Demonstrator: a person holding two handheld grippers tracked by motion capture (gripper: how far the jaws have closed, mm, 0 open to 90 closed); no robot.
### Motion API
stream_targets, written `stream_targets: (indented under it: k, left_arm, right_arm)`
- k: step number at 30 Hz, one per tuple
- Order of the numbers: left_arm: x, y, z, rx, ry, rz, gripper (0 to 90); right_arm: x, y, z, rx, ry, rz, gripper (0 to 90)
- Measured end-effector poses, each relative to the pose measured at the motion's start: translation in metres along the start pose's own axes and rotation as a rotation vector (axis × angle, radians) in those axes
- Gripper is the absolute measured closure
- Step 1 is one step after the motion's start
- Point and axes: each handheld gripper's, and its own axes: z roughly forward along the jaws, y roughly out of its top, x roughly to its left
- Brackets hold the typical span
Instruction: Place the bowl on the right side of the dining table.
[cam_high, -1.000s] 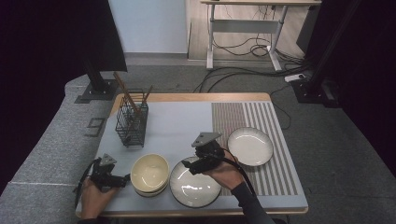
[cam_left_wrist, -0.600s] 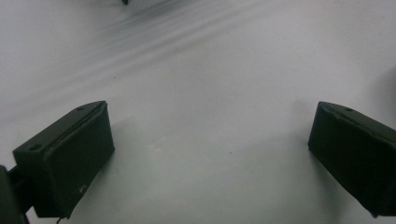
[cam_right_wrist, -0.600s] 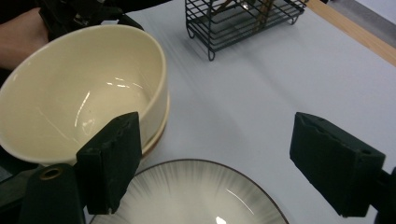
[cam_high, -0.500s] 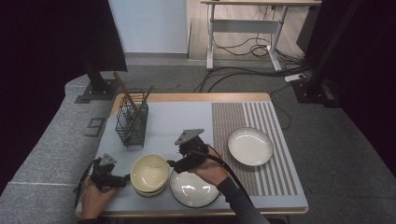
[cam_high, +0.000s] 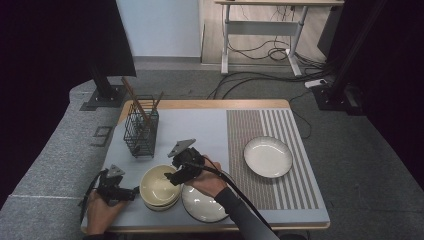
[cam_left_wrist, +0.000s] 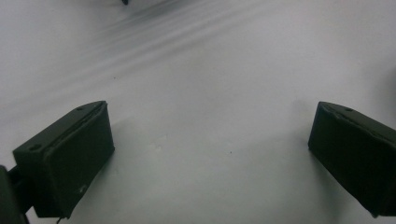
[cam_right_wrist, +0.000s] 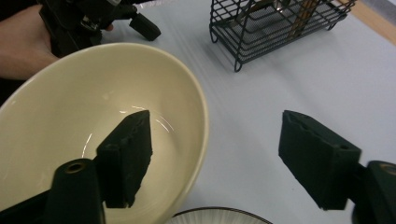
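While the right gripper (cam_high: 176, 176) straddles its rim, a cream bowl (cam_high: 159, 185) sits near the front edge of the table (cam_high: 200, 125), at about seven o'clock from the table's middle. It appears to rest on at least one more bowl, since a second rim shows below it in the high view; the exact number in the stack cannot be told. In the right gripper view the jaws stand wide apart and released, one inside the bowl (cam_right_wrist: 93, 140) and one outside over the mat, a placing that suits pinching the wall at the bowl's three o'clock side to lift it.

At nine o'clock from the bowl, the left gripper (cam_high: 131, 191) lies low beside the stack, its jaws also released and gripping nothing, likely waiting or ready to steady the stack.

Two white plates are on the table: one (cam_high: 202, 205) just beside the bowl at four o'clock, partly under the right hand (cam_high: 207, 181), and one (cam_high: 268, 156) well apart at two o'clock on the striped mat (cam_high: 290, 190).

One black wire basket (cam_high: 141, 131) stands at eleven o'clock, holding a few upright sticks, perhaps chopsticks; their count is unclear.
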Motion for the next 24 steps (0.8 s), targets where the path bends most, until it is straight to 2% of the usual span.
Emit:
stream_targets:
  k: [5, 10, 11, 12, 24]
  left_arm:
    - [0.000, 0.000, 0.000, 0.000, 0.000, 0.000, 0.0]
    - [0.000, 0.000, 0.000, 0.000, 0.000, 0.000, 0.0]
    - [0.000, 0.000, 0.000, 0.000, 0.000, 0.000, 0.0]
    - [0.000, 0.000, 0.000, 0.000, 0.000, 0.000, 0.0]
    - [0.000, 0.000, 0.000, 0.000, 0.000, 0.000, 0.0]
  right_arm:
    - [0.001, 0.000, 0.010, 0.028, 0.009, -0.001, 32.4]
    - [0.001, -0.001, 0.017, 0.044, 0.040, 0.003, 44.2]
    - [0.001, -0.001, 0.017, 0.044, 0.040, 0.003, 44.2]
    - [0.000, -0.001, 0.019, 0.049, 0.048, 0.006, 50.9]
    - [0.000, -0.001, 0.021, 0.071, 0.051, 0.009, 76.6]
